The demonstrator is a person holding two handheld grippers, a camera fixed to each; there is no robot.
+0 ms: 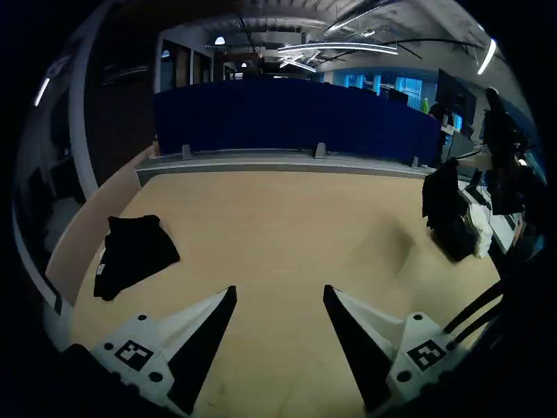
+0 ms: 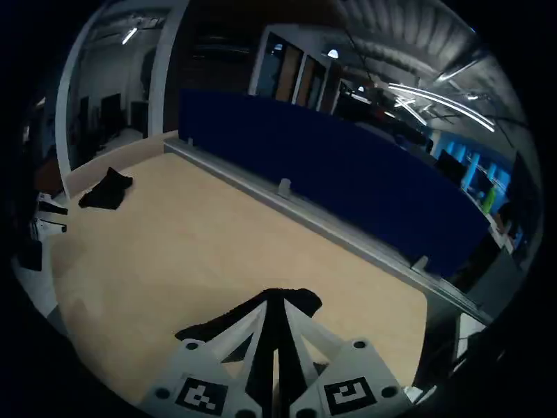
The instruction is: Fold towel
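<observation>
Pinching the black towel [image 2: 306,301] with the right gripper [image 2: 277,296], the left gripper [image 1: 279,288] waiting open.

The right gripper's fingers are pressing together on a bunch of the towel at their tips, with cloth spilling out to both sides over the table [image 2: 174,237]. The left gripper is hovering over bare wood with its fingers spread wide, gripping nothing. A dark shape [image 1: 443,198] at the right of the left gripper view is probably this same towel hanging, but it is too dim to be sure. A second cloth [image 1: 132,254] is lying near the table's left edge, well apart. The towel is looking light, soft and limp, so it will likely be sagging and bunching from a single pinch; it is not slippery or fragile. The left gripper should be taking an edge or corner away from the pinched spot, so the cloth is stretching flat between two holds.
</observation>
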